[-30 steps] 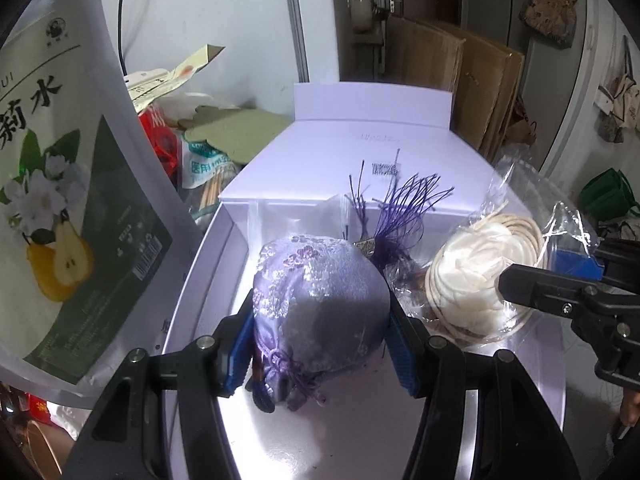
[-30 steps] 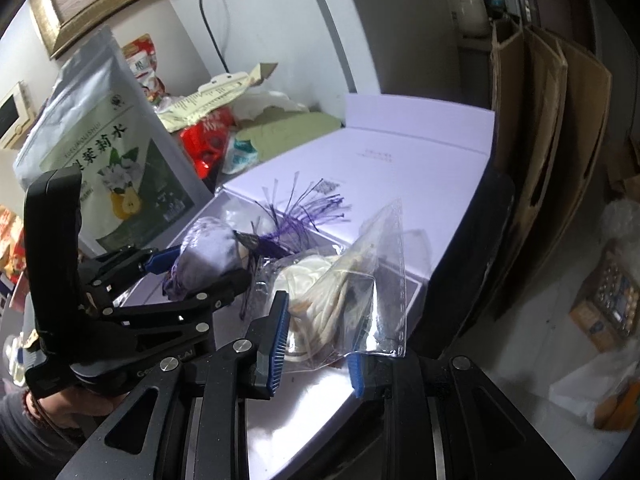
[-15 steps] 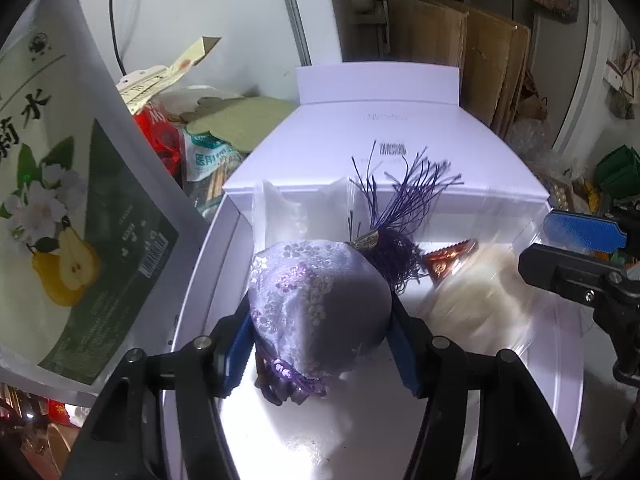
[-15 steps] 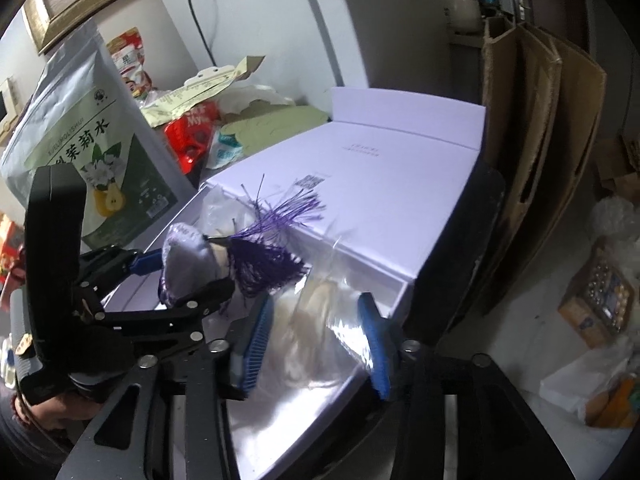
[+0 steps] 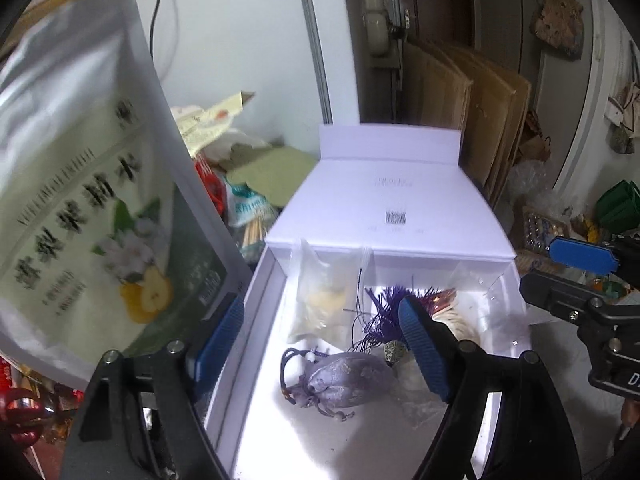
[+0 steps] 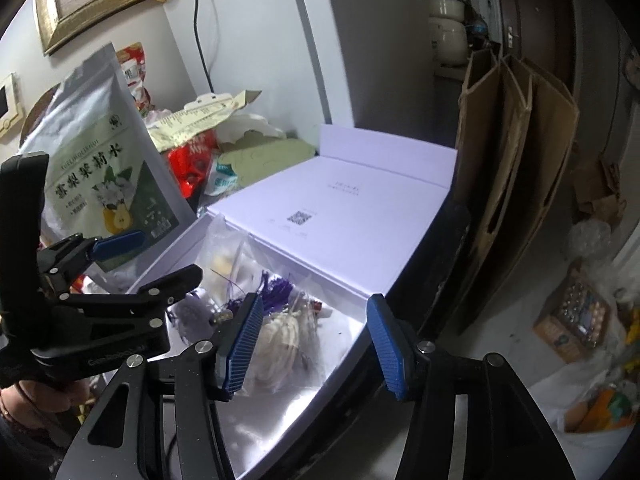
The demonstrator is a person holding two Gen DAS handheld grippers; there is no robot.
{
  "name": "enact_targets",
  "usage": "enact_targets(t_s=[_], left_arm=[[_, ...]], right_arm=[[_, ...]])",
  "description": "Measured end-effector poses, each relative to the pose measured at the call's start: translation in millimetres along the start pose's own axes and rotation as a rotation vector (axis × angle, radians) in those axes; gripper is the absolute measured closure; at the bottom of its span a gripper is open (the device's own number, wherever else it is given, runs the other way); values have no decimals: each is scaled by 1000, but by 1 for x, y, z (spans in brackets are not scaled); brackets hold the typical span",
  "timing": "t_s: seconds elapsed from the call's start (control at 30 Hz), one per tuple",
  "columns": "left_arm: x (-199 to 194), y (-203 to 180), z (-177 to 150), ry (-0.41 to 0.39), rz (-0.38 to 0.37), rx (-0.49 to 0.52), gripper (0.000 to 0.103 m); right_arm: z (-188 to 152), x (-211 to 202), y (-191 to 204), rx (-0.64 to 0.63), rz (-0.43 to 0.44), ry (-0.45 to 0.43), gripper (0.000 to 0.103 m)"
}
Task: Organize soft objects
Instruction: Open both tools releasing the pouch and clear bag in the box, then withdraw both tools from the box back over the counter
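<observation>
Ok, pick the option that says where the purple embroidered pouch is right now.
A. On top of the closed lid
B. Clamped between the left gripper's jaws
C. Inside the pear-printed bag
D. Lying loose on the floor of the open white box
D: the purple embroidered pouch lies on the floor of the open white box, with the left gripper standing open above it and its pads clear of the fabric.

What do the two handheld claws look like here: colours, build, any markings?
Both match: the left claw and right claw have black angular frames with silver screws and blue ribbed pads. Seen from the right wrist, the left claw's body bears faint embossed lettering, too blurred to read. No cables show.
</observation>
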State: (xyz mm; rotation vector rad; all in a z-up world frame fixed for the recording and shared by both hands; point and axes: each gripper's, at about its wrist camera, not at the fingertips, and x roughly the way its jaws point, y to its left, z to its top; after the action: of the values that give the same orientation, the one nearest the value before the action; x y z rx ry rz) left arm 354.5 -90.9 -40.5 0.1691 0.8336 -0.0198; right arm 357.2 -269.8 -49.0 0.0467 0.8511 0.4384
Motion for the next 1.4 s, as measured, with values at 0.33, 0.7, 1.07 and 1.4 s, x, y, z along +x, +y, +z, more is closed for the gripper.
enact_targets(t_s=[0.33, 0.7, 1.07, 1.4], left_arm=[[-60, 5, 15, -114, -32, -11, 23], [-132, 12, 14, -242, -32, -28, 23], [-201, 21, -2, -323, -47, -70, 6], [-255, 27, -37, -377, -45, -71, 3]], right_arm=[[14, -45, 15, -26, -9, -83, 49], [20, -113, 42, -72, -40, -217, 46], [7, -180, 74, -99, -39, -342, 34], [-22, -227, 97, -133, -51, -410, 20]])
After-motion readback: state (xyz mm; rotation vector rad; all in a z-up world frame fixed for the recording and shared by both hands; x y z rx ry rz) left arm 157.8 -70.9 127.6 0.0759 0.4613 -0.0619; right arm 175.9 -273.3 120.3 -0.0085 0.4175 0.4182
